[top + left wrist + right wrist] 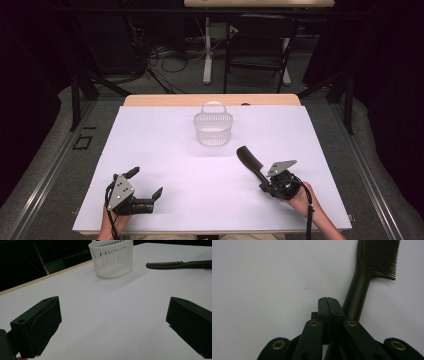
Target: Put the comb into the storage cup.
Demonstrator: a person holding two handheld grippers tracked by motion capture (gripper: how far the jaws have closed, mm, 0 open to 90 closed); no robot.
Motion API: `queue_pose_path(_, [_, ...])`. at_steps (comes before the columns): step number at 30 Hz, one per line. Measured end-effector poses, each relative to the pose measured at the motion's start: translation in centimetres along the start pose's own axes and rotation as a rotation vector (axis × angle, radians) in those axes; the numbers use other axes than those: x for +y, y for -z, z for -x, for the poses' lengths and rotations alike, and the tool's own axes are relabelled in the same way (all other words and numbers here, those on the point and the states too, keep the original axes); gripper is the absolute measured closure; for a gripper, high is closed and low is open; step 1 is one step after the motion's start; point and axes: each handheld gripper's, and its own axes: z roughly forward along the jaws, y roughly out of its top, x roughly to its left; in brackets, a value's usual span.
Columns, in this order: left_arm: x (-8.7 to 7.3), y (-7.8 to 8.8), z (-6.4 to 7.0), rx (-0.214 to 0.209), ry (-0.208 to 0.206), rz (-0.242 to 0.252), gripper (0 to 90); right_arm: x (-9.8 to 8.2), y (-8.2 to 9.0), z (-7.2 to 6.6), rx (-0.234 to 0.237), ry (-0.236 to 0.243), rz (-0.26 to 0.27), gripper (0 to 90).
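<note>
A dark comb (250, 162) lies on the white table sheet (165, 150) right of centre, teeth toward the far side. My right gripper (263, 187) sits at the comb's handle end. In the right gripper view that gripper (327, 300) is shut, pads together with nothing between them. The comb's handle (358, 297) runs along the jaws' right side; contact cannot be told. My left gripper (147, 181) rests near the front left, open wide over bare sheet (113, 325). A white slatted basket (213, 127) stands upright at the far middle, also in the left gripper view (112, 260) beside the comb (175, 264).
The wooden table edge (210, 100) shows beyond the sheet. Behind it are a chair (260, 45), a white desk leg (207, 55) and floor cables (165, 57). Bare sheet lies between the grippers and in front of the basket.
</note>
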Motion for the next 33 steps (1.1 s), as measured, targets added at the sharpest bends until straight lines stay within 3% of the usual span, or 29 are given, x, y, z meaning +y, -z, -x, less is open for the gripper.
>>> queue_pose_path(33, [0.0, 0.0, 0.0, 0.003, 0.005, -0.001, 0.1, -0.4, 0.1, 1.2, -0.043, -0.037, -0.002, 89.7])
